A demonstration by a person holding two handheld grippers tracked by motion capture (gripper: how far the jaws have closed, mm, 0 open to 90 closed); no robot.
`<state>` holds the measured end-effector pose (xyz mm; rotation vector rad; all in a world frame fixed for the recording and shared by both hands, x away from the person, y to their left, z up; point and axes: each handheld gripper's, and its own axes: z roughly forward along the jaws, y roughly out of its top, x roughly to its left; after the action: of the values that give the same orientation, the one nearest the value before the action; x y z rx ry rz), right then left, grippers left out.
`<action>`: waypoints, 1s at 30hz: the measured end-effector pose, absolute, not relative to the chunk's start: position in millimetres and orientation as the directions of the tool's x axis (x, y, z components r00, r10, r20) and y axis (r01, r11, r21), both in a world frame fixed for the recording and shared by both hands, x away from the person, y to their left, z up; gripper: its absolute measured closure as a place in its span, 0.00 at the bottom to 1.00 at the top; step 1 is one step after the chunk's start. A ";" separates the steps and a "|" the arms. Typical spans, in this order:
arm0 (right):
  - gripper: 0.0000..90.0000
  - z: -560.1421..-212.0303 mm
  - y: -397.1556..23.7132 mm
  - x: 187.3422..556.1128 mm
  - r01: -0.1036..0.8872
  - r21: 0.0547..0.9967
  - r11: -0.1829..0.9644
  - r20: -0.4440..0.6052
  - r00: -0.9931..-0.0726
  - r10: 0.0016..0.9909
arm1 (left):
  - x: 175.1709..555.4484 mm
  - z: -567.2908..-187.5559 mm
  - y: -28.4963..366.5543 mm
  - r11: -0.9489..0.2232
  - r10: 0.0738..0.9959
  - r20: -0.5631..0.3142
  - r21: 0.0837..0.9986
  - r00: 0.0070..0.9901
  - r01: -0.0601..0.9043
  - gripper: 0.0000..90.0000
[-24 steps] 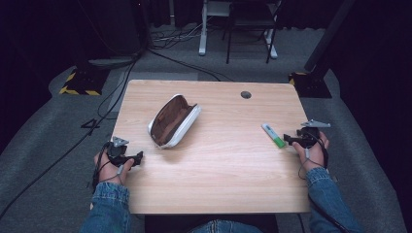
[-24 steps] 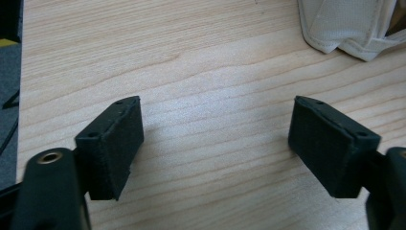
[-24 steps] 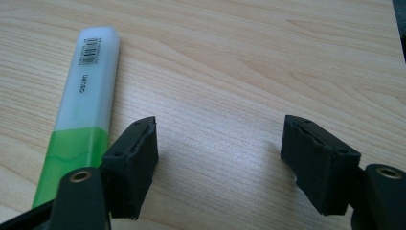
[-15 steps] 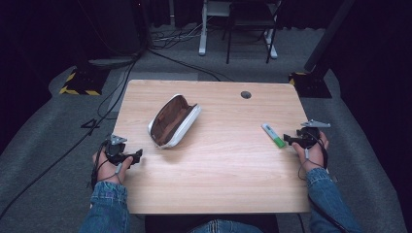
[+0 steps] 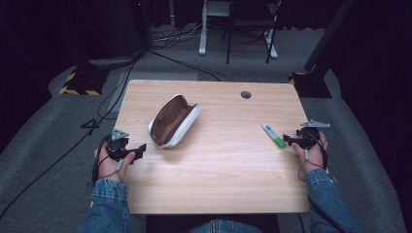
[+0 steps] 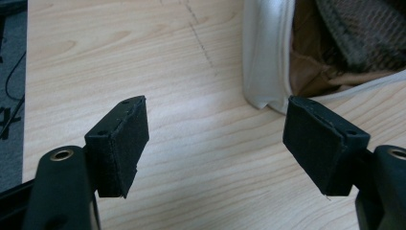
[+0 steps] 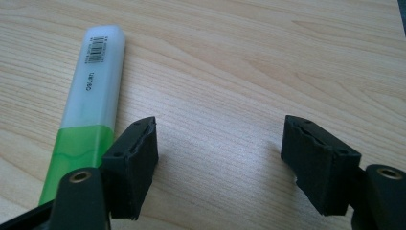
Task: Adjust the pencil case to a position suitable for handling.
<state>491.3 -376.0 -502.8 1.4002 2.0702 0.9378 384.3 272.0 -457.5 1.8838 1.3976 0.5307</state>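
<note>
Nothing moved, left gripper (image 5: 142,147) open near pouch (image 5: 174,120), right gripper (image 5: 286,141) open beside highlighter (image 5: 273,135)

The highlighter (image 7: 91,100) carries a barcode and a line of small print near its pale end, too blurred to read. Nothing else bears legible text.
</note>
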 end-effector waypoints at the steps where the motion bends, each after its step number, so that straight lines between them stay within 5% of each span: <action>1: 0.32 -502.8 -376.0 491.3 0.609 0.754 0.246 -0.004 -0.371 0.929 | 384.7 -455.9 271.2 -0.158 0.938 -0.088 0.752 0.335 0.640 0.27; 30: 0.33 -502.9 -375.8 491.2 0.607 0.755 0.247 0.000 -0.377 0.926 | 408.7 -441.8 241.7 -0.096 0.920 -0.138 0.828 0.368 0.552 0.26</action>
<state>491.2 -375.8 -502.9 1.3961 2.0752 0.9457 408.7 241.7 -441.8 1.7697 1.2978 0.5381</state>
